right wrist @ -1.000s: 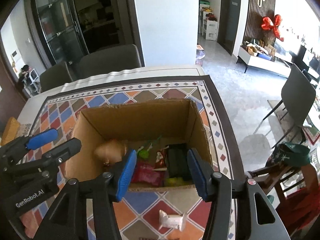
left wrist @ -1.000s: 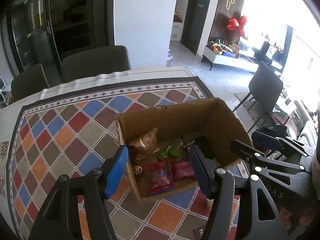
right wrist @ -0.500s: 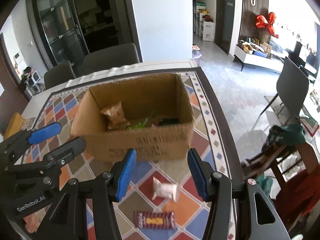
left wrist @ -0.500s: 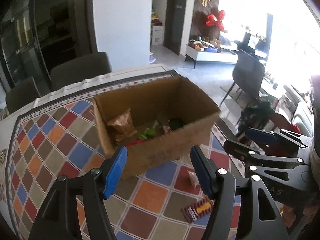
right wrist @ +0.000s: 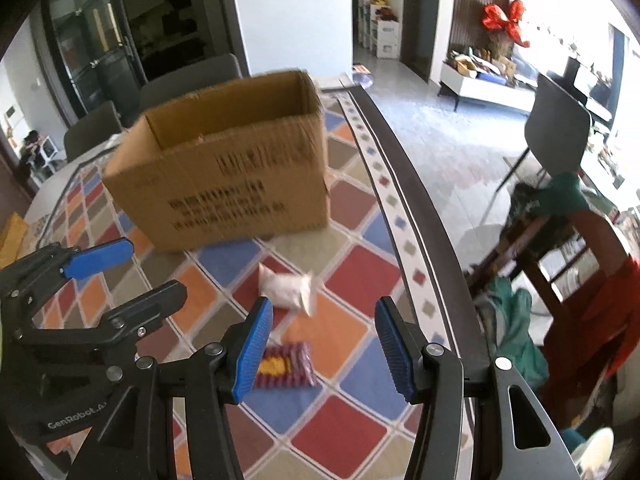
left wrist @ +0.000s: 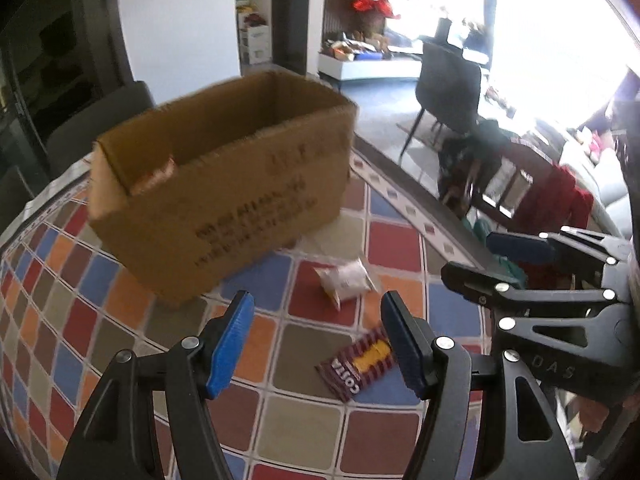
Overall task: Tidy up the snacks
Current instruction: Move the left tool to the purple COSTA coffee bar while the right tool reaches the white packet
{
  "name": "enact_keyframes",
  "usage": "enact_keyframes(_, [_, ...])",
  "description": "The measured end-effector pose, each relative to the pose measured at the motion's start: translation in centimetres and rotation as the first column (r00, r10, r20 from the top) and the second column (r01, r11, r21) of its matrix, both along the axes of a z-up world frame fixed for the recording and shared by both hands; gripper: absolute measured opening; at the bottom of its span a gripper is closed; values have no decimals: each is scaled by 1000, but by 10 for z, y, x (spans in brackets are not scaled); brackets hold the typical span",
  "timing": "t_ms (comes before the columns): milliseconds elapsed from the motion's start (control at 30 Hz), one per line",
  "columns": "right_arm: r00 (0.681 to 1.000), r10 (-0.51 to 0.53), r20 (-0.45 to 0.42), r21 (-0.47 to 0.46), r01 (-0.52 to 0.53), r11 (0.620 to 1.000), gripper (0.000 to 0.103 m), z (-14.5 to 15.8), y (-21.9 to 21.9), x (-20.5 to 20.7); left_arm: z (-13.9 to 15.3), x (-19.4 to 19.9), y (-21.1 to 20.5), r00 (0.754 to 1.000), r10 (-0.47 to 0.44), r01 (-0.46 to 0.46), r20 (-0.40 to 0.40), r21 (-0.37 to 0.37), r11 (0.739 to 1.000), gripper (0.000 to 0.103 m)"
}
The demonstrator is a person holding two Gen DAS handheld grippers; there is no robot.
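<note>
Step in hand, as I read it: reaching for the last loose snacks w/ both grippers, nothing picked up yet. The left gripper (left wrist: 316, 340) has its jaws spread and empty, hanging above the tablecloth (left wrist: 308, 432); the striped maroon-and-yellow packet (left wrist: 356, 364) lies flat on the cloth just beside its right-hand pad. The right gripper (right wrist: 324, 346) is likewise spread w/ nothing between the pads; the white pouch (right wrist: 288, 288) lies on the cloth a bit beyond its tips, and the striped packet shows partly behind its left-hand pad. The cardboard box (left wrist: 224, 184) stands farther back on the table, open-topped, w/ at least one snack inside, though blur hides the rest. Next move prob. calls for each gripper to come down over one item, left on the striped packet, right on the pouch, then pinch the thin wrapper edge-on, lift, and carry to the box.
</note>
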State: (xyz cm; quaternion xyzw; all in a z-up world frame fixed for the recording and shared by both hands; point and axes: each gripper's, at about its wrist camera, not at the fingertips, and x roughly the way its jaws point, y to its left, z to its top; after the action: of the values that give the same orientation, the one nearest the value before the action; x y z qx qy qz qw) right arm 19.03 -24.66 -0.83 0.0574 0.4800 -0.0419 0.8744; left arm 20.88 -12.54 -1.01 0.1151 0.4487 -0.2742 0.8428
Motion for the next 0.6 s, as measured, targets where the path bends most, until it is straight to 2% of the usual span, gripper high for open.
enact_keyframes(367, [993, -14, -113, -19, 12, 1000, 54, -51, -9, -24, -44, -16, -18, 991, -115, 119, -69, 51, 992, 65])
enact_keyframes(600, [986, -30, -165, -29, 25, 999, 54, -73, -13, -34, -73, -23, -35, 968, -227, 238, -111, 100, 966, 65])
